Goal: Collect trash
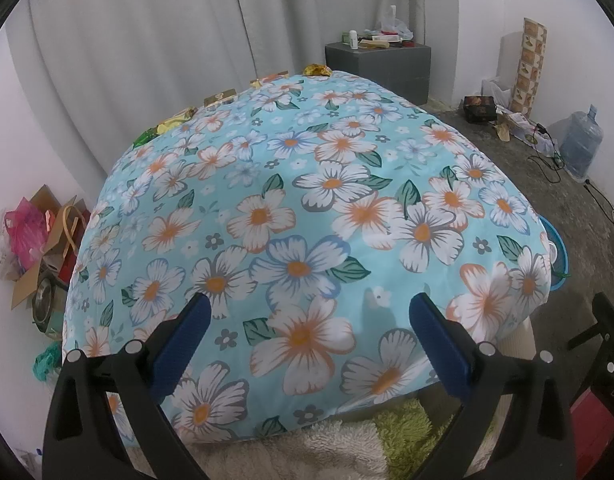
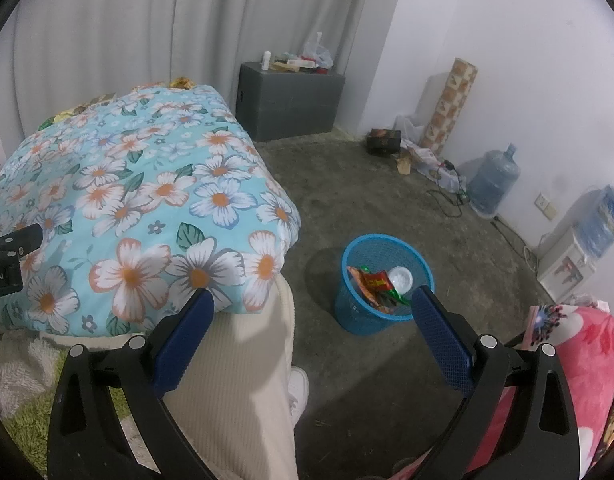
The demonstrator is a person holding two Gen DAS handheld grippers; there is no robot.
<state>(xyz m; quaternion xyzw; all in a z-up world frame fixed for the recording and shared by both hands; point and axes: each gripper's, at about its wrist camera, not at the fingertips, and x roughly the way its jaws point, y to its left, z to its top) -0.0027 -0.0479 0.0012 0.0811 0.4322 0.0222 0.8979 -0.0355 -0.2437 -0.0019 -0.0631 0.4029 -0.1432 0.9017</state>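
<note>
My left gripper (image 1: 309, 306) is open and empty, hovering over the near end of a blue floral quilt (image 1: 291, 216). Along the quilt's far edge lie several wrappers: a gold one (image 1: 317, 70), a yellow one (image 1: 175, 122) and a green one (image 1: 145, 136). My right gripper (image 2: 313, 300) is open with nothing between its fingers, above the floor. Just beyond it stands a blue mesh trash basket (image 2: 381, 284) holding a red snack wrapper (image 2: 373, 284) and a white lid (image 2: 401, 278). The basket's rim (image 1: 557, 248) peeks past the quilt in the left wrist view.
A person's beige trouser leg (image 2: 243, 360) and white shoe (image 2: 299, 392) are beside the basket. A grey box (image 2: 291, 100) with clutter stands by the curtain. A water jug (image 2: 493, 182), cables and a pink blanket (image 2: 587, 360) lie to the right. Cardboard and bags (image 1: 39, 240) are piled left.
</note>
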